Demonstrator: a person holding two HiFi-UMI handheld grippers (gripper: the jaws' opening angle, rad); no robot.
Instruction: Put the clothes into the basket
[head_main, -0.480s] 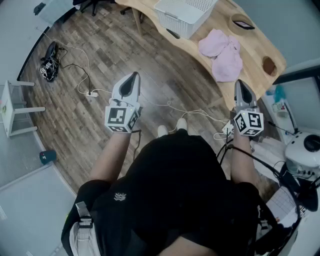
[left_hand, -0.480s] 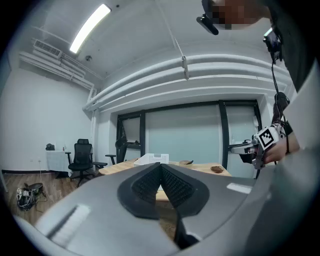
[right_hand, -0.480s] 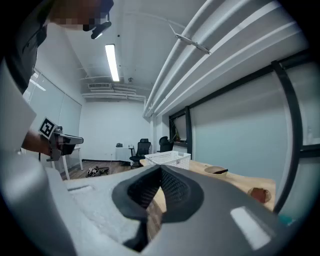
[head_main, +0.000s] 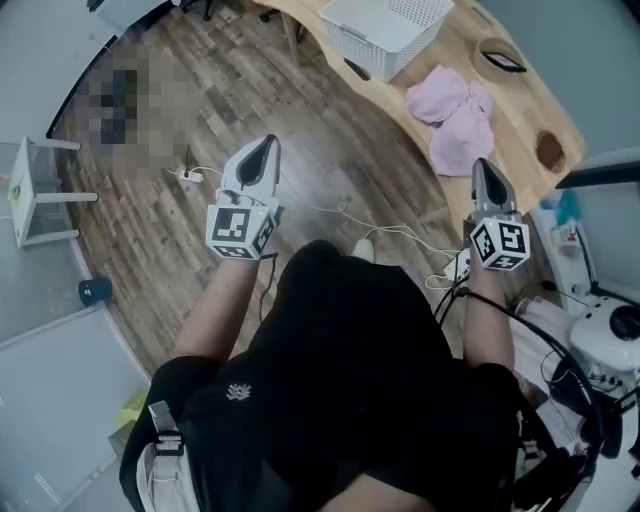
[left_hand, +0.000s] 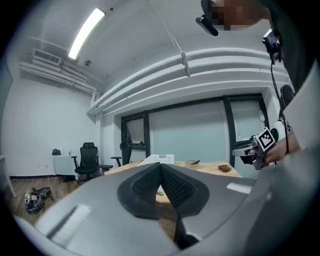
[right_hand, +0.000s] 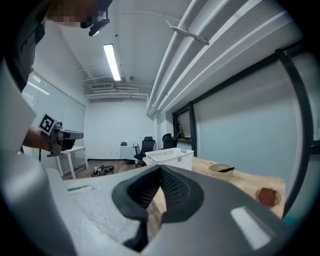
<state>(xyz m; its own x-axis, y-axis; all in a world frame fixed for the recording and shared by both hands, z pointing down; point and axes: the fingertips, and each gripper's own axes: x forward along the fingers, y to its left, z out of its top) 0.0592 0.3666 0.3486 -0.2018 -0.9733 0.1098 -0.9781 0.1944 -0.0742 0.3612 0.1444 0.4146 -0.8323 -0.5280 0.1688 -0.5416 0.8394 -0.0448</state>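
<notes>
Jaws, both pairs: shut together, nothing between them.
My left gripper (head_main: 263, 150): held level over the wood floor (head_main: 330, 150), well apart from the surface.
My right gripper (head_main: 484, 170): held level at the near edge of the wooden surface (head_main: 520, 95), close to the clothes, not touching.
Pink clothes (head_main: 455, 112): heaped on the surface, outside the basket.
White perforated basket (head_main: 385, 28): on the surface, near the clothes, apart from them.
Bowl (head_main: 502, 55): on the surface beyond the clothes.

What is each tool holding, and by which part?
Nothing. The left tool and right tool are both shut, empty; the pink clothes lie on the wooden table.
</notes>
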